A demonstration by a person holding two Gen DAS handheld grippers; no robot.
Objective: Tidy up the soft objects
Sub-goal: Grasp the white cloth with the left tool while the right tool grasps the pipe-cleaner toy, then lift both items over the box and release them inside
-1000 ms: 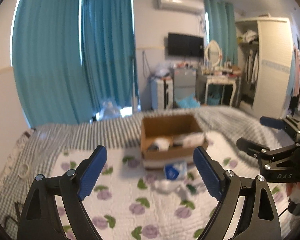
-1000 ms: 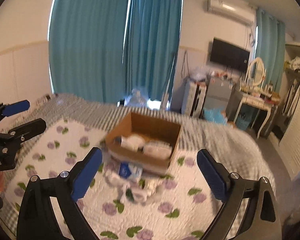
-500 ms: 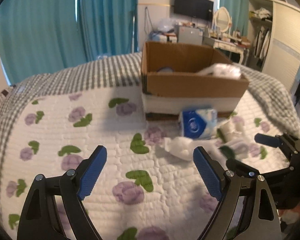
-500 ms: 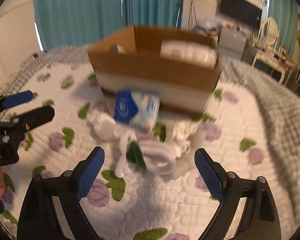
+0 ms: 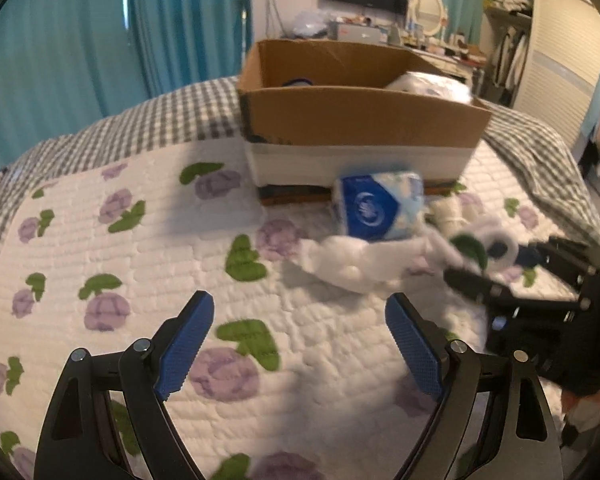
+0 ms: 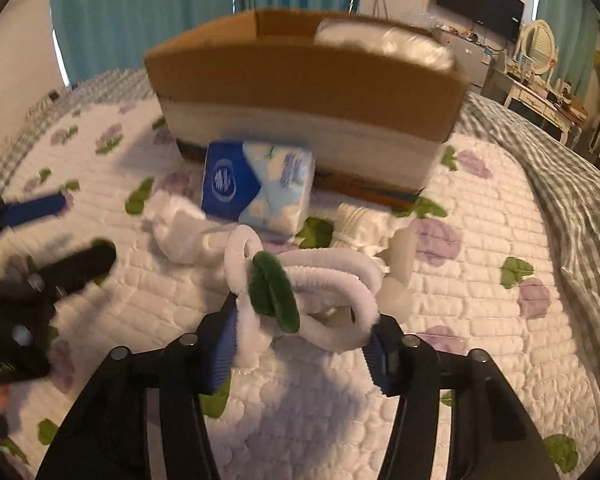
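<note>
On the bed, over a white quilt printed with purple flowers and green leaves (image 5: 148, 264), sits an open brown cardboard box with a white band around its lower half (image 5: 360, 120). A soft white plastic-wrapped bundle (image 5: 428, 84) pokes above its far right rim. Leaning against the box front is a blue-and-white soft pack of tissues (image 6: 256, 186).

Just in front of the pack lies a heap of soft things: a crumpled fluffy white cloth (image 6: 178, 226) on the left, a folded white ribbed piece (image 6: 358, 222) on the right, and nearer, a tangle of white fuzzy loops with a dark green fuzzy ring (image 6: 300, 284) threaded through them.

The right tool (image 6: 300, 356) has its blue pads on either side of that tangle, narrowed against it and touching the white loops, pinching the bundle low against the quilt.

The left tool (image 5: 300, 344) hovers above bare quilt to the left of the heap, its two blue pads spread wide with nothing between them. From its view the right tool appears at the right edge, blurred, its tips in the heap.
</note>
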